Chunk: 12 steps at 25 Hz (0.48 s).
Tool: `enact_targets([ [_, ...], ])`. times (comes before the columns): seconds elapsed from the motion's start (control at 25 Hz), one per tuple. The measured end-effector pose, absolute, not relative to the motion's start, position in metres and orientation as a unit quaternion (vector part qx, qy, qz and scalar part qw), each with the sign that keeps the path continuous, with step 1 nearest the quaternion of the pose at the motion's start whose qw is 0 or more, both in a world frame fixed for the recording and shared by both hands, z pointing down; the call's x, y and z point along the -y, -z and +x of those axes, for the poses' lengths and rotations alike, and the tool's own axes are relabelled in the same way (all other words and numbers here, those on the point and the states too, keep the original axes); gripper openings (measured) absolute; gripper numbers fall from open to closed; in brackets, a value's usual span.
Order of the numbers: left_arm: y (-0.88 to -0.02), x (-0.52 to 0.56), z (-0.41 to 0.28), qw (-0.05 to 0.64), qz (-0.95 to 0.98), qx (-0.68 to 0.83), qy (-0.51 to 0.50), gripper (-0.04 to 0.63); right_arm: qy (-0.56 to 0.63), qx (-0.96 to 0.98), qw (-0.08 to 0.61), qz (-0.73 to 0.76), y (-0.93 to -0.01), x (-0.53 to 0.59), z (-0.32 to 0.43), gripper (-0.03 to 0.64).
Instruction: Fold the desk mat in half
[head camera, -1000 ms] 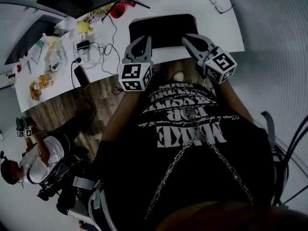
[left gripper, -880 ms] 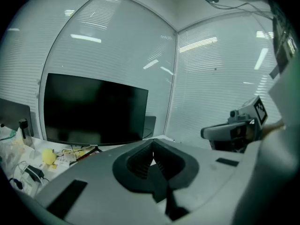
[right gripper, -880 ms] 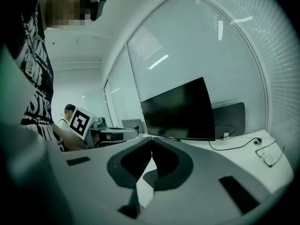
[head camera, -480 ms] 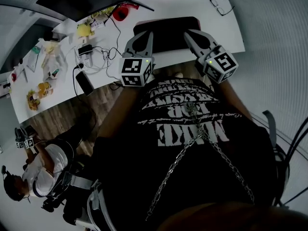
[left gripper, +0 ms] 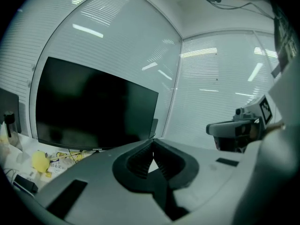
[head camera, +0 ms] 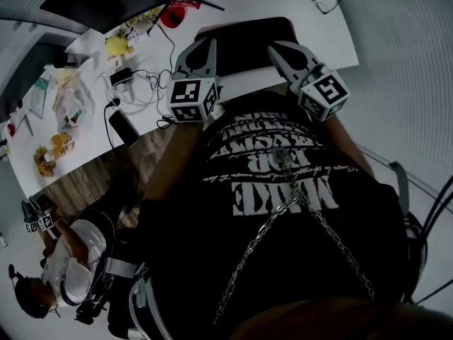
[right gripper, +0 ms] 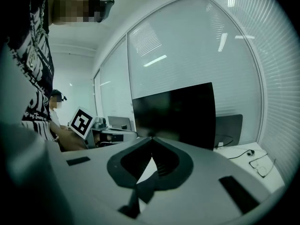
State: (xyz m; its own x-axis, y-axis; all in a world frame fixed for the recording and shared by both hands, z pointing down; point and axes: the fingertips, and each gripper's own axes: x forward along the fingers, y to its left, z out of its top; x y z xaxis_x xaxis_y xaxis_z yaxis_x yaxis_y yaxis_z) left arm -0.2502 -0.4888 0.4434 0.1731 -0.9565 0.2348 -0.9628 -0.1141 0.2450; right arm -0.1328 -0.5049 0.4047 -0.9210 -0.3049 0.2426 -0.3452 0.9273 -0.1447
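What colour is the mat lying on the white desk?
The desk mat is black, apparently with a thin reddish edge; the head view shows it best.

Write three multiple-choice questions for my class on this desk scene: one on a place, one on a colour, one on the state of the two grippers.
1. Where does the desk mat lie?
A. on the floor
B. at the near edge of the desk
C. hanging on the wall

2. What colour is the desk mat?
A. black
B. yellow
C. white

3. How do the jaws of the left gripper and the right gripper stand?
A. both wide open
B. left shut on the mat
C. both shut, nothing between them

Key:
1 B, the head view shows it flat by the desk's front edge.
2 A, it reads dark against the white desk.
3 C, each gripper view shows the jaw tips meeting with nothing held.
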Motion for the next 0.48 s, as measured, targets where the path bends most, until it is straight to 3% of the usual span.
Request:
enact_targets([
  [0.32,-0.477,0.517,-0.236,0.203,0.739,0.642,-0.025,0.008,-0.083,0.971,0.151,0.167,-0.444,0.549,-0.120,0.000],
  [0.48,-0.525,0.533,-0.220,0.238,0.726,0.641,-0.067,0.008,-0.086,0.960,0.210,0.165,-0.487,0.590,-0.087,0.000],
])
